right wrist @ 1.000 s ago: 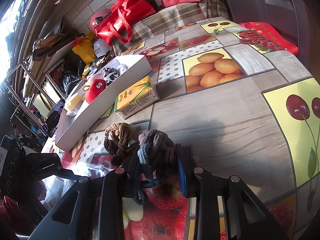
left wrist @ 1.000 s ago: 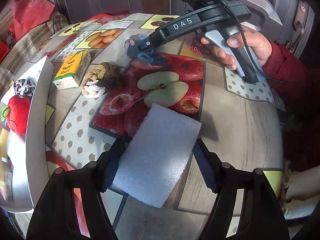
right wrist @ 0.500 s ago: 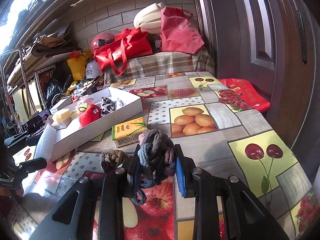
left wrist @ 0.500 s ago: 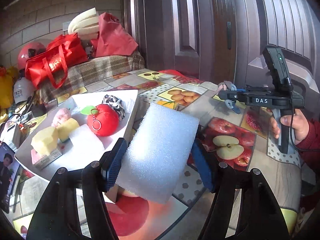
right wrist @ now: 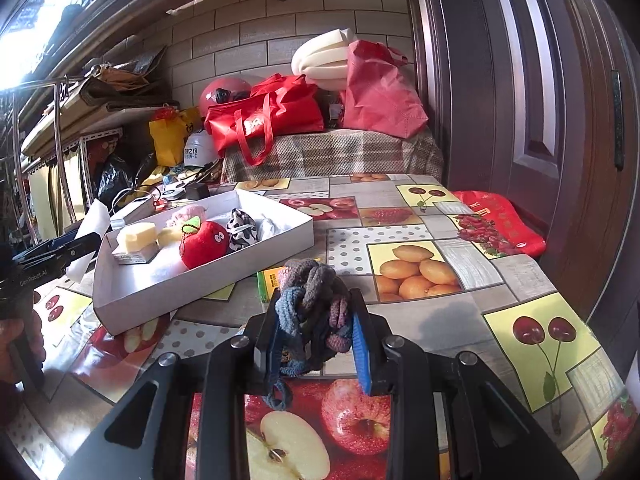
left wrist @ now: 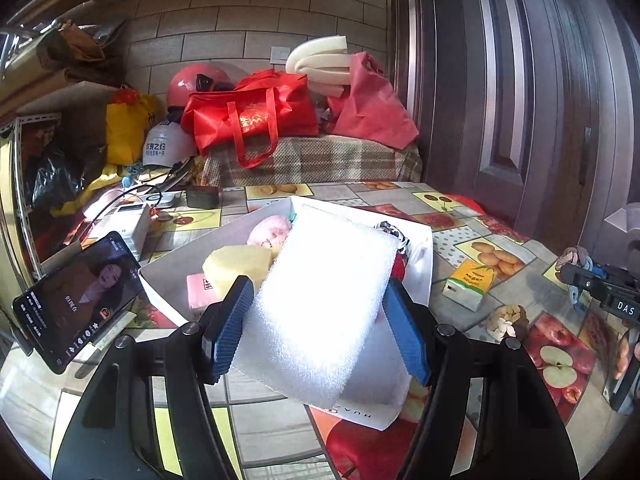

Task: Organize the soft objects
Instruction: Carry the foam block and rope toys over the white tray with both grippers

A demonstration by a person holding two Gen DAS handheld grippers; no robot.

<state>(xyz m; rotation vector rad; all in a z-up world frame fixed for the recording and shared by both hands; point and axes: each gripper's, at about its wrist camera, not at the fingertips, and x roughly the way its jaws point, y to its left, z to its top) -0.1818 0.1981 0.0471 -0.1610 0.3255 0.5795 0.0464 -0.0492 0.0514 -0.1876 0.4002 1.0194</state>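
Left gripper (left wrist: 316,326) pinches white foam block (left wrist: 324,304), held above near end of white box (right wrist: 120,300). Lower block flat into bare floor patch, then release. Ahead in box: yellow sponge (left wrist: 238,266), plush apple (right wrist: 204,242). Right gripper (right wrist: 316,338) clamps knitted bundle (right wrist: 314,296) over table, box ahead-left; tissue pack (left wrist: 468,284) lies between.

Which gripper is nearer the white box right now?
Left. The left gripper holds the foam block at the white box; the right gripper, holding knotted cords, hangs beside it.
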